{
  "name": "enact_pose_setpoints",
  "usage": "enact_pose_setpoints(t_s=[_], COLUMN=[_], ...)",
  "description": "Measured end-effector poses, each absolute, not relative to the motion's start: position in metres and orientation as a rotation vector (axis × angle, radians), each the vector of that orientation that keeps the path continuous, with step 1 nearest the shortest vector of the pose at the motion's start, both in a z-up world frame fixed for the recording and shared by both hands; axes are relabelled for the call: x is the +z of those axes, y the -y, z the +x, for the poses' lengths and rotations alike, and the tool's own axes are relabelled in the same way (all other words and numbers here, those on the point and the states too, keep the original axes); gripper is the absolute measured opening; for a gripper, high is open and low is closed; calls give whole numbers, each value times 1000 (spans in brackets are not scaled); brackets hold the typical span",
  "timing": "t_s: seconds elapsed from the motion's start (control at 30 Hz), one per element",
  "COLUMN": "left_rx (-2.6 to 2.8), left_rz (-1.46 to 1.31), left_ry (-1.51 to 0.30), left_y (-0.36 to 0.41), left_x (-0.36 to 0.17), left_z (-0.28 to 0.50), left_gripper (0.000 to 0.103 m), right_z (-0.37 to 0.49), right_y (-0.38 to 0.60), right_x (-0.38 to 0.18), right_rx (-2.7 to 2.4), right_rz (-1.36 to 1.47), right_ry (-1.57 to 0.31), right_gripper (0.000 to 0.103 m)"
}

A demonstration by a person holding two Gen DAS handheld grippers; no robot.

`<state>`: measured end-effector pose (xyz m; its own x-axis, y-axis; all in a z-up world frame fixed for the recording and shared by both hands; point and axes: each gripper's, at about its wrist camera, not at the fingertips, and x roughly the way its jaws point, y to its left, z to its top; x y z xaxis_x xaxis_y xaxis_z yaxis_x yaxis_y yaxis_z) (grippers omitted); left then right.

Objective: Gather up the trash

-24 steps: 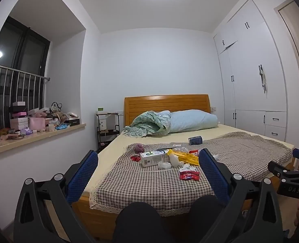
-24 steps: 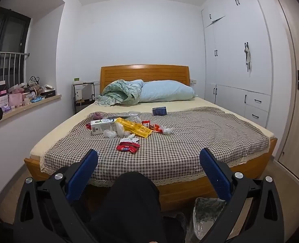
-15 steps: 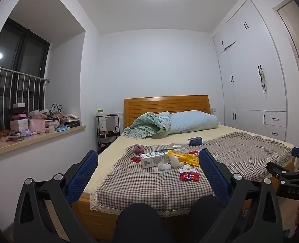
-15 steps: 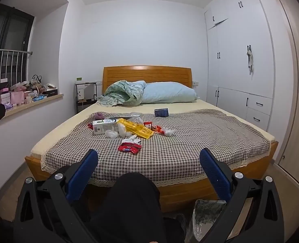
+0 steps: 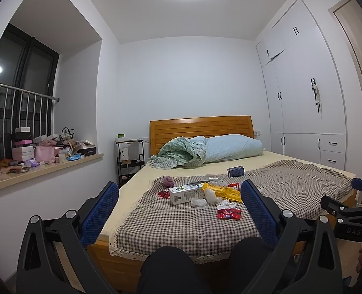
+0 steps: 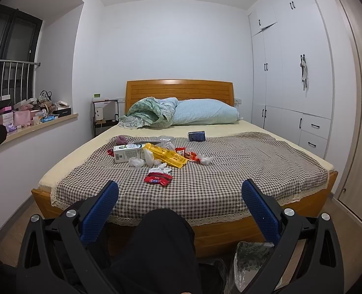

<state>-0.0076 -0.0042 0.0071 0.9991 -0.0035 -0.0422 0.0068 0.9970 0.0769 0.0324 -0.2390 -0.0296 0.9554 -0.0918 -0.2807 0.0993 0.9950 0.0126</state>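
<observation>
Trash lies in a heap on the checked cloth (image 6: 230, 171) of the bed: a white milk carton (image 6: 127, 153), a yellow wrapper (image 6: 167, 155), a red wrapper (image 6: 158, 179), crumpled white tissues (image 6: 136, 162) and a small dark blue box (image 6: 197, 136). The left wrist view shows the same carton (image 5: 184, 194), yellow wrapper (image 5: 224, 191) and red wrapper (image 5: 228, 213). My left gripper (image 5: 179, 204) and right gripper (image 6: 179, 204) both stand open and empty, well short of the bed. A lined bin (image 6: 251, 259) stands on the floor below the right gripper.
A person's dark-clad knee (image 6: 161, 242) fills the low middle of both views. A pillow (image 6: 205, 111) and green quilt (image 6: 151, 111) lie at the headboard. Cluttered windowsill (image 5: 41, 169) on the left, black side rack (image 5: 129, 156), white wardrobes (image 6: 291, 85) and a door on the right.
Both views have tilted slightly upward, so the bed sits a little lower in frame. The jaws stay wide and the trash has not moved.
</observation>
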Motion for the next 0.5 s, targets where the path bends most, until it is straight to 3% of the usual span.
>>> enact_pose_setpoints(t_s=[0.5], left_rx=[-5], left_rz=[72], left_ry=[-56], left_y=[3], left_x=[0], left_z=[-4], left_gripper=[96], right_z=[32], right_y=[237], right_x=[-30], right_rx=[-96], right_rz=[17], right_ry=[-291], right_gripper=[97])
